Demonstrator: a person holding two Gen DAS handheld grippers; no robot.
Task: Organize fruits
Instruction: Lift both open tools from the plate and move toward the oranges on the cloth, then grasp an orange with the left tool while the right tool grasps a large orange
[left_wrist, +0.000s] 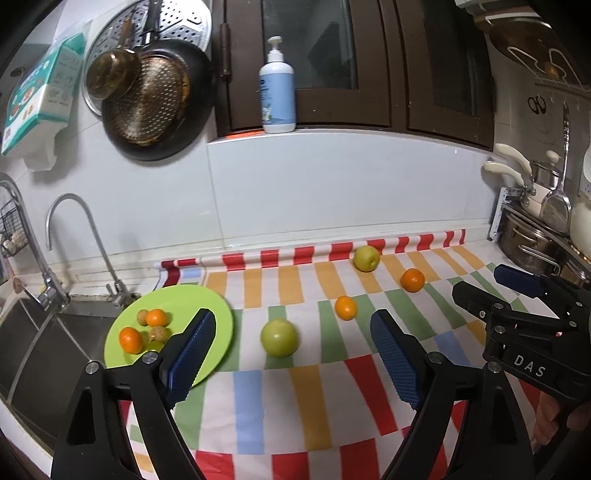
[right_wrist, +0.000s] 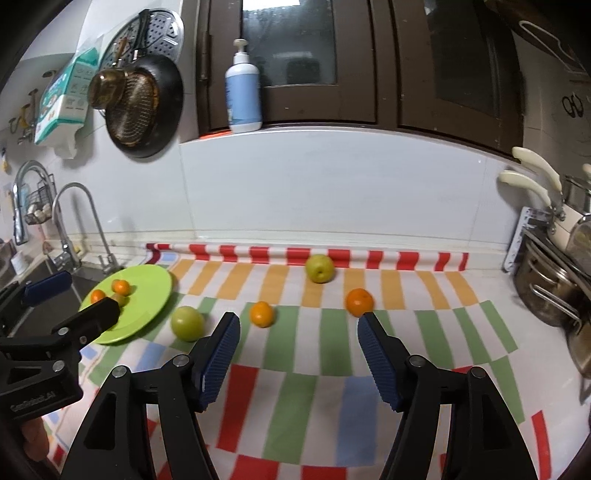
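The left gripper (left_wrist: 291, 354) and the right gripper (right_wrist: 297, 350), marked "DAS", both stand apart and empty. Four fruits lie loose on the striped cloth (left_wrist: 258, 406); smaller fruits sit on the green plate (left_wrist: 218, 314) at left, beside the sink (left_wrist: 44, 332).

A white tiled wall (right_wrist: 314, 192) rises straight ahead, topped by a ledge where a pump bottle (right_wrist: 243, 92) stands before dark brown window frames (right_wrist: 384, 62). Up to the left hang a frying pan (left_wrist: 155, 107) and a perforated steamer tray (left_wrist: 177, 29), with a boxed packet (left_wrist: 40, 96) beside them. Lower left, a curved tap (left_wrist: 81, 236) arches over a steel sink (left_wrist: 48, 343). Far right, steel pots (right_wrist: 546, 284) sit stacked. A striped cloth (right_wrist: 295, 369) covers the counter below.
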